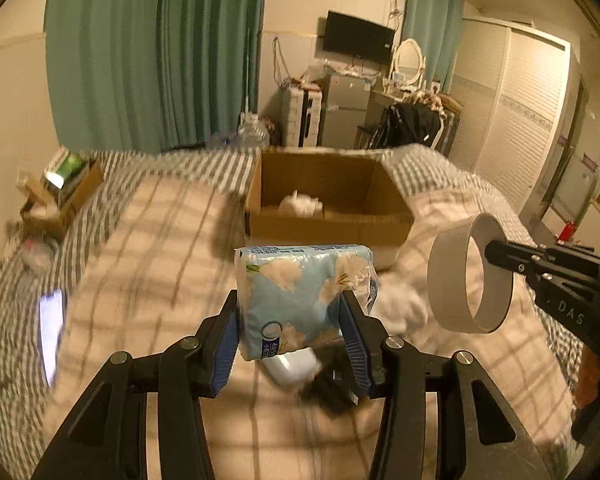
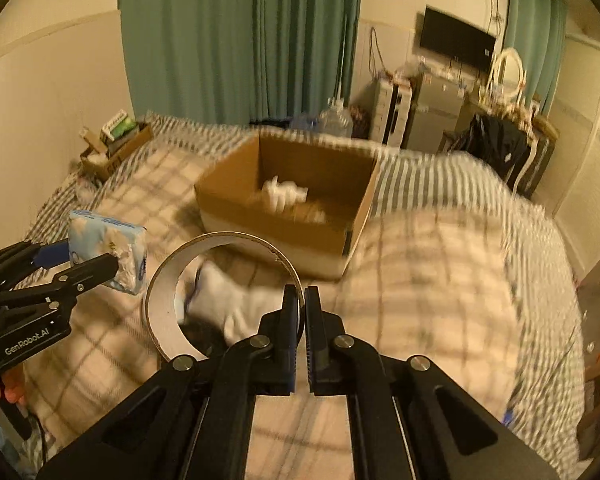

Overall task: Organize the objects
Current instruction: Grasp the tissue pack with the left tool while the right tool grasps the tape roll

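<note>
Above the bed (image 1: 148,240), both grippers loaded, cardboard box (image 1: 328,224) ahead.
Left gripper (image 1: 290,320) fingers clamp tissue pack (image 1: 300,292), long axis upright; right gripper (image 2: 302,312) fingers pinched on tape ring's (image 2: 164,280) wall, hole sideways.

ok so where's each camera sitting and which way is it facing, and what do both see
Left wrist view: sits on the left claw, looking forward and down over the bed at the cardboard box; its own fingers clamp a tissue pack, and the right claw enters from the right.
Right wrist view: sits on the right claw, facing the same box from further right; its fingers pinch a tape ring, with the left claw at the left.
Shared: box, pack, ring, plaid blanket, green curtains.
</note>
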`<state>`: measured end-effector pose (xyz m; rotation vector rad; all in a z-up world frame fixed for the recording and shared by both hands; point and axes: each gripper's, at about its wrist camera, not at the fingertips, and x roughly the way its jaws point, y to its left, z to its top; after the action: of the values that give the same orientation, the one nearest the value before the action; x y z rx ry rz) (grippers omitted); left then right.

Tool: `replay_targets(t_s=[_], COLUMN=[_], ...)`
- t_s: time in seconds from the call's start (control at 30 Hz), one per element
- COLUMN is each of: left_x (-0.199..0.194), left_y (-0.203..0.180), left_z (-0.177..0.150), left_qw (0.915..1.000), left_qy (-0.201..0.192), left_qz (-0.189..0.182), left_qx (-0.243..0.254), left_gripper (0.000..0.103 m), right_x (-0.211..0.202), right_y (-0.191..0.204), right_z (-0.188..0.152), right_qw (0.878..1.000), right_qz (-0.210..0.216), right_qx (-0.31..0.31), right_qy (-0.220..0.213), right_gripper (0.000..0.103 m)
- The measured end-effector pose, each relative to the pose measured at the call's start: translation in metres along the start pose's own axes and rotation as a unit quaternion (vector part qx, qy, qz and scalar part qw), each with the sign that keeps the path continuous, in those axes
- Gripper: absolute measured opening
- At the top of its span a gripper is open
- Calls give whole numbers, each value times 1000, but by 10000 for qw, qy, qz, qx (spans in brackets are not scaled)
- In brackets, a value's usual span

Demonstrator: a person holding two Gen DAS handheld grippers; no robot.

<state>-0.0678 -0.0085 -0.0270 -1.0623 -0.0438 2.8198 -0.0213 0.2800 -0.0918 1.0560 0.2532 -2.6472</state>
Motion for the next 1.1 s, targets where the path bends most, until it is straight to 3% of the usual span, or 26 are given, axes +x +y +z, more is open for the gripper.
replay_targets(t_s=[0.13, 0.27, 0.57, 0.77, 0.9, 1.1], left_x=[7, 21, 89, 161, 206, 241], left_y=[2, 4, 5, 9, 8, 7], left_z=[36, 82, 162, 163, 147, 125], left_qw=[9998, 9995, 9993, 9995, 9974, 9946], left_qy=[-100, -294, -264, 186, 642, 981], left_qz=[-188, -94, -60, 19, 46, 3], left_qx=[8, 75, 238, 268, 331, 337], left_gripper=[49, 49, 49, 49, 49, 49], right_x=[-10, -8, 58, 130, 182, 232], right_y=[-2, -8, -27, -40, -43, -48], right_z=[36, 78, 167, 179, 164, 136], right_qw=[9992, 9979, 9980, 9987, 9986, 9974], right_qz=[-116, -164, -292, -443, -434, -352], right_qx=[-175, -288, -242, -212, -181, -84], right_qy=[-329, -556, -512, -119, 251, 624], right_gripper=[3, 3, 3, 3, 3, 3])
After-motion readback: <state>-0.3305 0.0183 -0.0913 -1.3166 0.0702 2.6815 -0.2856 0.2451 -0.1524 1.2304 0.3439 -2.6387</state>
